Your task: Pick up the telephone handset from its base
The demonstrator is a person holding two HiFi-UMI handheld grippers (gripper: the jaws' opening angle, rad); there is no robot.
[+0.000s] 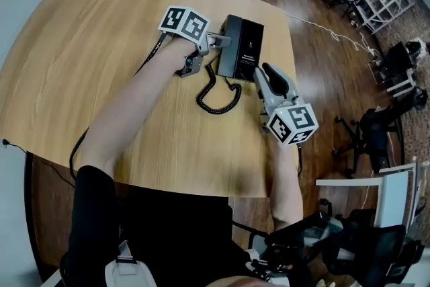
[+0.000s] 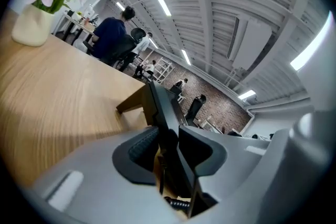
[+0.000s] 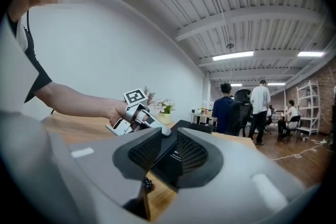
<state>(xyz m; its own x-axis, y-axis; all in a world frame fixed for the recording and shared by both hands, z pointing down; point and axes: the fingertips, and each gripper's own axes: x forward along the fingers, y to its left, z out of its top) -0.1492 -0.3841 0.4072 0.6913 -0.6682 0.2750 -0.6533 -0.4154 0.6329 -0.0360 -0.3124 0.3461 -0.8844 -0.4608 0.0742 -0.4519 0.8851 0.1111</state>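
**Both hand-held grippers on the phone, handset still down**

The handset (image 1: 230, 44) lies in its cradle along the left side of the black base (image 1: 250, 50), which sits far across the wooden tabletop (image 1: 101, 77). The left hand-held gripper (image 1: 218, 42) comes in from the left. Its jaws are clenched on the handset's edge, the dark body filling the gap between the pads. The right hand-held gripper (image 1: 261, 74) grasps the base's near right corner, a pad on either side. A coiled cord (image 1: 218, 99) loops on the tabletop between the two grippers.
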